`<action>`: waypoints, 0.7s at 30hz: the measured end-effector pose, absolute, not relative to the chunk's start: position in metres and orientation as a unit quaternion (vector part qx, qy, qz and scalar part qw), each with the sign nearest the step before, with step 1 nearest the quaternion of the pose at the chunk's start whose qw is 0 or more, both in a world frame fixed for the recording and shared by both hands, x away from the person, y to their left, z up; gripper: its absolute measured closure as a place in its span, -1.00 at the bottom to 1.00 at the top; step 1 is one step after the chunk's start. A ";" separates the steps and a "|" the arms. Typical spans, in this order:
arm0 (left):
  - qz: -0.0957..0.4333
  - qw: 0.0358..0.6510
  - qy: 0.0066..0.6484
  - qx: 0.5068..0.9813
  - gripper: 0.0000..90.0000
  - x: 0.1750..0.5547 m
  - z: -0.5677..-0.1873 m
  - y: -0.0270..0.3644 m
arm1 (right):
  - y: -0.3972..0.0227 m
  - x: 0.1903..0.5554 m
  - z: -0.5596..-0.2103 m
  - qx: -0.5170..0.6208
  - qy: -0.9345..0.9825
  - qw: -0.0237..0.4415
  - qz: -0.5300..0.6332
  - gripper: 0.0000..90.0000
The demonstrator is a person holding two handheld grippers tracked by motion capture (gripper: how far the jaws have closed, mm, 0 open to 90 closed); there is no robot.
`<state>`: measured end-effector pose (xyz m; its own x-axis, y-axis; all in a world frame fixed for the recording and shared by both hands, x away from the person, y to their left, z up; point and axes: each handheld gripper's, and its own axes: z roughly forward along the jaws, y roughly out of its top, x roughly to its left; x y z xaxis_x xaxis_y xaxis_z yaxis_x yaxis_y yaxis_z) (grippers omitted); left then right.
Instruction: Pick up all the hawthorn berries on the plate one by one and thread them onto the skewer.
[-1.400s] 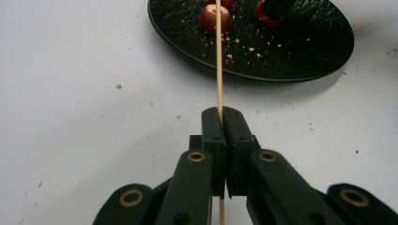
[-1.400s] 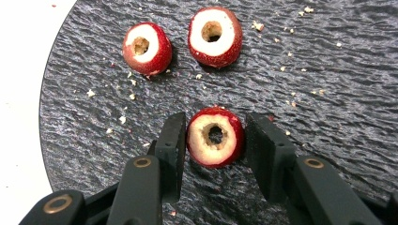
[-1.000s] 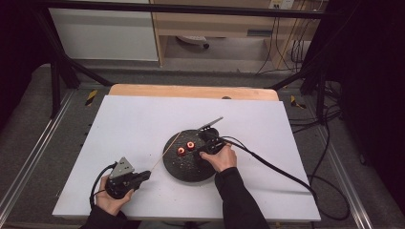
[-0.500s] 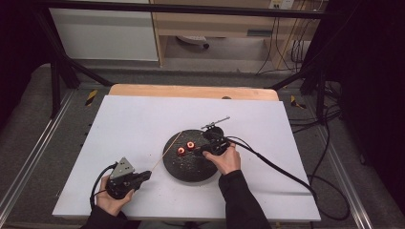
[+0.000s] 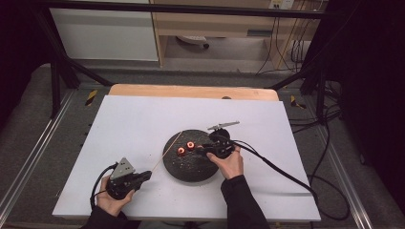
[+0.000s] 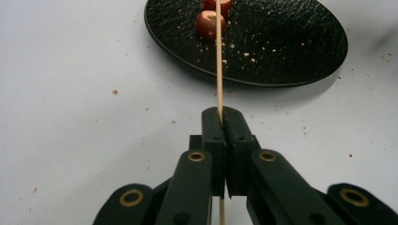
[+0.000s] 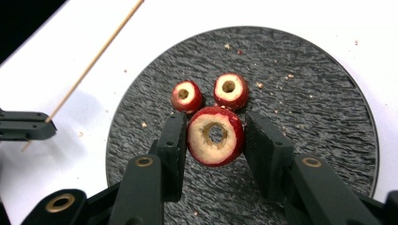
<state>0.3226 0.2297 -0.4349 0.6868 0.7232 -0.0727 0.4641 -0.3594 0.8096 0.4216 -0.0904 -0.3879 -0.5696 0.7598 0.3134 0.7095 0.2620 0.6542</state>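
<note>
- Three cored fruit pieces (image 7: 215, 136)
- One skewer (image 6: 218, 56)
- One black plate (image 7: 328, 122)
- Two grippers: left (image 6: 220, 115), right (image 7: 215, 140)
- One white table (image 5: 133, 124)

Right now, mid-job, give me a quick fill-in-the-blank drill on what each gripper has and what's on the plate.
1. The left gripper is shut on a thin wooden ____.
2. The right gripper grips a cored red fruit piece above the ____ plate.
3. Besides the gripped piece, ____ more cored pieces lie on that plate.

Missing words: skewer; black; two
</note>
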 end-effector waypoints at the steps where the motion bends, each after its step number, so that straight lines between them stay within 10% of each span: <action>1: 0.150 0.432 0.366 0.811 0.96 0.322 -0.435 0.230 | -0.091 0.421 -0.388 0.464 0.791 0.033 0.397 0.36; 21: 0.152 0.434 0.366 0.809 0.96 0.321 -0.435 0.228 | -0.099 0.407 -0.407 0.474 0.715 0.044 0.512 0.36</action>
